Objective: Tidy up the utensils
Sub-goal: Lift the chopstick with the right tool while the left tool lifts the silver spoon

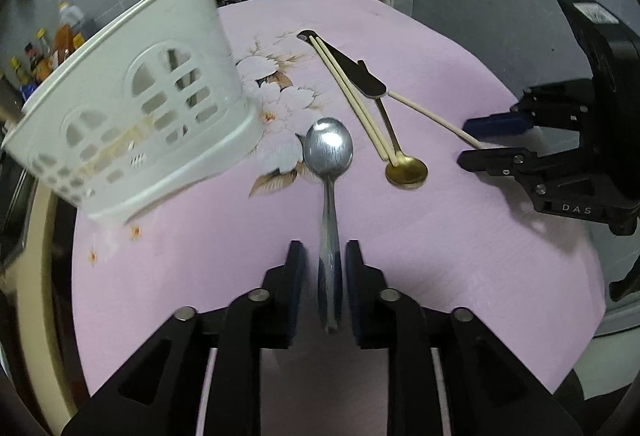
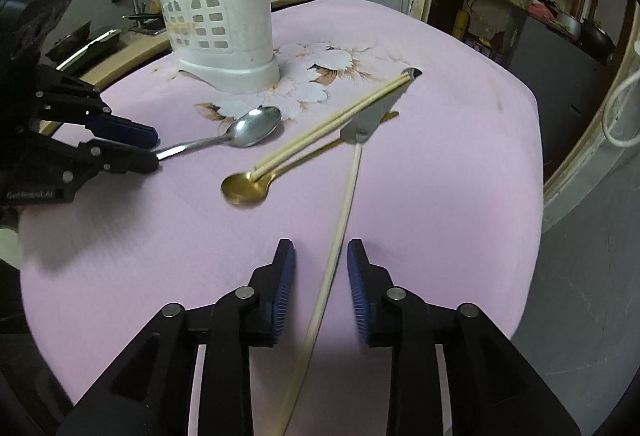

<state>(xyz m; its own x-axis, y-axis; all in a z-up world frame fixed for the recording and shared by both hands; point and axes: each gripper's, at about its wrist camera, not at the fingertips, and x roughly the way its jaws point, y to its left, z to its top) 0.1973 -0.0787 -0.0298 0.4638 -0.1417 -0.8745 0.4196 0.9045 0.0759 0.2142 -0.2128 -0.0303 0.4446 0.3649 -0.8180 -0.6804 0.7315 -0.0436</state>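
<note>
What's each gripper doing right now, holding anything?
Left gripper: open, astride the silver spoon handle, not gripping.
Right gripper: open, astride the lone chopstick, not gripping.

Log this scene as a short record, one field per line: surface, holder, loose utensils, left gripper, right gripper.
surface: pink floral cloth
holder: white utensil caddy, upright
loose utensils: gold spoon, chopstick pair, black-handled knife
left gripper: open, silver spoon handle between pads, not pressed
right gripper: open, single chopstick between pads
</note>
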